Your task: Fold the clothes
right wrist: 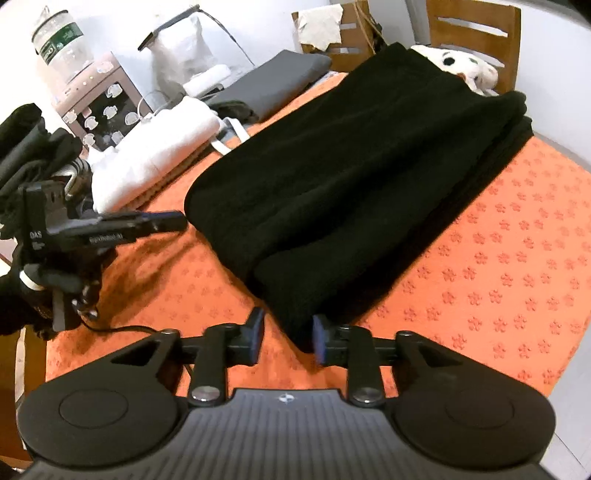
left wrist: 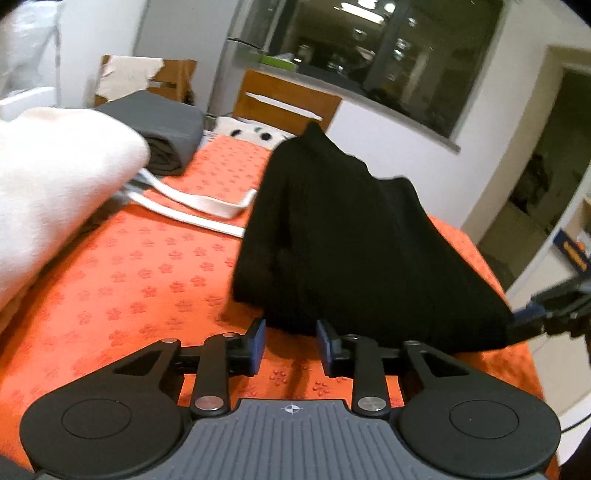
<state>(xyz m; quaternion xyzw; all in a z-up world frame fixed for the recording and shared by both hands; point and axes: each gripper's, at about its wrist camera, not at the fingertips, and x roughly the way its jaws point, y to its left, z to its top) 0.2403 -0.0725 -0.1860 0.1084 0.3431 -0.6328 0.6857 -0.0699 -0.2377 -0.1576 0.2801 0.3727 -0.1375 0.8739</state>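
Black knit fabric, the black garment [right wrist: 354,177], lies folded into a long band across the orange flower-print cloth [right wrist: 498,288] that covers the counter. Its near end is a rounded fold edge with layers stacked one on another. Every place below is taken from this garment.

At its near end, the right tool [right wrist: 287,334] sits with jaws parted and nothing clamped; the lowest corner of the fold lies between the blue pads or just beyond them, and contact cannot be told. The left tool [left wrist: 290,341] is likewise released, its jaws spread at the garment's near hem, the fabric just ahead of the pads.

Left of the garment, bare orange cloth gives open room as far as a folded white garment [right wrist: 155,147], whose white straps [left wrist: 207,206] trail close to the black side edge. Beyond that, at the far left, rests a folded grey garment [right wrist: 273,81]. Right of the garment, the cloth is open out to the counter's curved rim. Past the far end stands a wooden chair [right wrist: 476,26] with a white spotted item [right wrist: 465,66] just behind the fabric.
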